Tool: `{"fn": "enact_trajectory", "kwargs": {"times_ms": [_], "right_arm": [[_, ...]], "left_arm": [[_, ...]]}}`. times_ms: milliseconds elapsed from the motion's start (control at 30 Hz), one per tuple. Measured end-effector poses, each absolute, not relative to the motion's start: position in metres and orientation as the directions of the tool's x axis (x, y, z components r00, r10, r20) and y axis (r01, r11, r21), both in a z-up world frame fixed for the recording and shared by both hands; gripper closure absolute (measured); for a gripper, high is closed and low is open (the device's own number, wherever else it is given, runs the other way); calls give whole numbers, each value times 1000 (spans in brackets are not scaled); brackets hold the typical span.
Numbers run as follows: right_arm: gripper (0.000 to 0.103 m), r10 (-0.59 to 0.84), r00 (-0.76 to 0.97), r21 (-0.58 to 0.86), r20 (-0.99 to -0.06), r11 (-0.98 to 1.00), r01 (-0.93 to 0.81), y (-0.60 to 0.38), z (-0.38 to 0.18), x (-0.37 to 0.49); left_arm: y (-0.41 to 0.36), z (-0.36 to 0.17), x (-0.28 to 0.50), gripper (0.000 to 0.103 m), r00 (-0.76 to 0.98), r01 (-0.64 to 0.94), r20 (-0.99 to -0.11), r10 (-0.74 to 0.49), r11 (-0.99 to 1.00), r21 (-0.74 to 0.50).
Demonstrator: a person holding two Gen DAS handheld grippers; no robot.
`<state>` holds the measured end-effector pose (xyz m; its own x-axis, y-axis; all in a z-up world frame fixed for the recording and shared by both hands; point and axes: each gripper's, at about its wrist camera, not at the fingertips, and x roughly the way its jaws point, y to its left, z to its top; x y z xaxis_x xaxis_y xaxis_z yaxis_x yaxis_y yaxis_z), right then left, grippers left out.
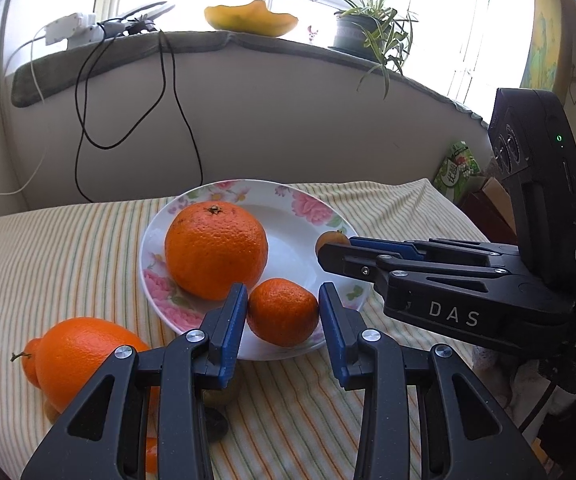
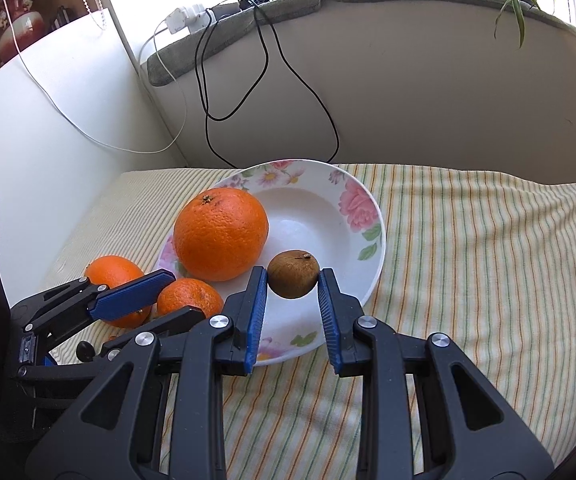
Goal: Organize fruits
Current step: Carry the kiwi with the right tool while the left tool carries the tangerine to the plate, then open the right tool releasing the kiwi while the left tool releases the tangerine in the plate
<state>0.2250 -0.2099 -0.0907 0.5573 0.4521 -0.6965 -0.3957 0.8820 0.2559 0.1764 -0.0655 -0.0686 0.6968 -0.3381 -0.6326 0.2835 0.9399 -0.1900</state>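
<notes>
Broadly, a table (image 1: 68,248) under a striped cloth fills both views, with a grey-padded windowsill (image 1: 288,46) behind it carrying a potted plant (image 1: 368,28) and trailing black cables (image 1: 168,92).

A floral plate (image 1: 316,204) sits mid-table. The large orange (image 1: 216,250) lies in it at about 10 o'clock, taking up much of the left half of the plate.

Off the plate, at 8 o'clock from it in the left wrist view, a second orange (image 1: 84,356) rests on the cloth. A smaller orange fruit (image 1: 28,360) peeks out from behind it.

The left tongs (image 1: 282,292) are closed onto a mandarin (image 1: 283,312) at the plate's 6 o'clock rim, both blue pads against its sides. Whether it rests on the rim or hangs just clear is hard to say.

The right tongs (image 2: 293,274) grip a small brown fruit (image 2: 293,274) at their tips, over the plate's near right part. From the left wrist view this gripper reaches in from 3 o'clock and hides most of that fruit.
</notes>
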Motion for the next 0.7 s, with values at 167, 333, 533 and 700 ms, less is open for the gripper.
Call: {"fn": "enact_trajectory", "kwargs": {"times_ms": [167, 333, 533, 700], "right_arm": [[75, 446, 558, 252, -699, 885, -392, -209, -91, 224], [44, 430, 582, 231, -690, 893, -385, -209, -87, 221], [41, 424, 592, 229, -686, 898, -377, -212, -83, 218], [33, 421, 601, 230, -680, 900, -371, -214, -78, 212]], "left_arm": [[-64, -68, 177, 67, 698, 282, -630, -340, 939, -194], [-62, -67, 175, 67, 699, 276, -632, -335, 942, -193], [-58, -67, 170, 66, 698, 264, -635, -330, 944, -199], [-56, -64, 163, 56, 705, 258, -631, -325, 945, -199]]}}
